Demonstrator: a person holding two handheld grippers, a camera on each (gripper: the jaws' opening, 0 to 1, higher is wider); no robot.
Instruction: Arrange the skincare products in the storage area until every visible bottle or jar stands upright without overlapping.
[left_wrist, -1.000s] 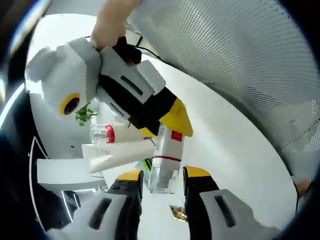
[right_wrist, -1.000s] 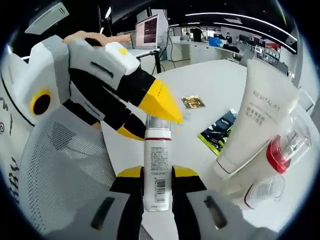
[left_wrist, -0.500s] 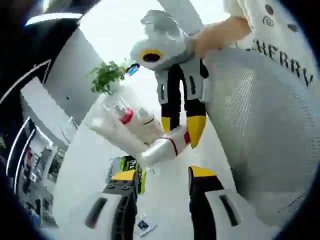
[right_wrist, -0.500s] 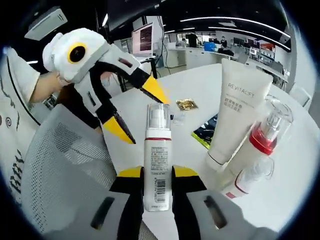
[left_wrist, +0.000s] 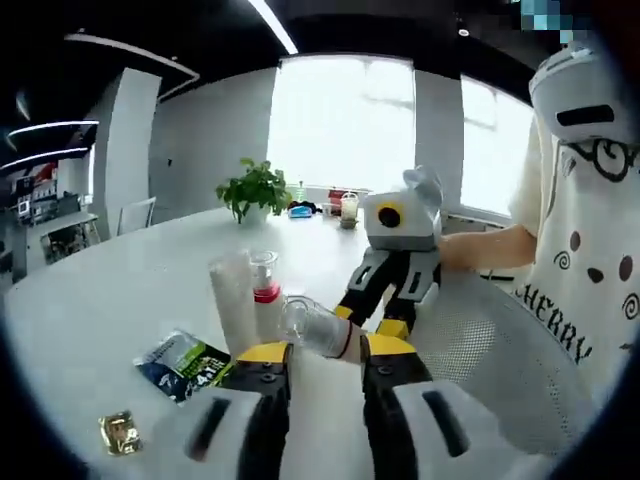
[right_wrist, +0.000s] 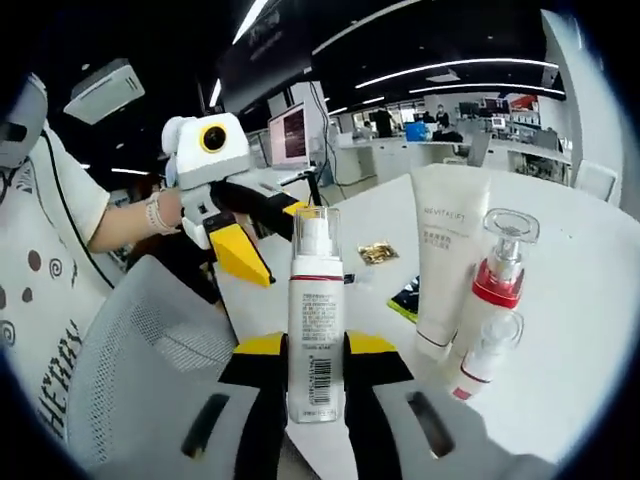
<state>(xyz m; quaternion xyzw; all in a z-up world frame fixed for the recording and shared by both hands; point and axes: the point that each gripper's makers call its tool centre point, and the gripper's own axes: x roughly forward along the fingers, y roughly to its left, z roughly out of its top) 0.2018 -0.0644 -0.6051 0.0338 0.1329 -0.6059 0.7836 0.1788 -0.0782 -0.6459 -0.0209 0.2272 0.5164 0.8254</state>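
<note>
Two grippers working over white table (right_wrist: 590, 300). Right gripper (right_wrist: 315, 352) clamping white pump bottle (right_wrist: 315, 330) between jaws, bottle sitting frame centre. Left gripper (right_wrist: 268, 235) hovering upper left with jaws spread, holding nothing. White tube (right_wrist: 445, 255), red-collared bottle (right_wrist: 495, 285) and small bottle (right_wrist: 482, 360) standing upright at right, crowding close. Green packet (left_wrist: 182, 362) and gold sachet (left_wrist: 120, 432) lying lower left.

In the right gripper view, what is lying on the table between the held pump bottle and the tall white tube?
A gold foil sachet and a dark packet lie between the pump bottle, clamped in the right claw, and the white tube.
</note>
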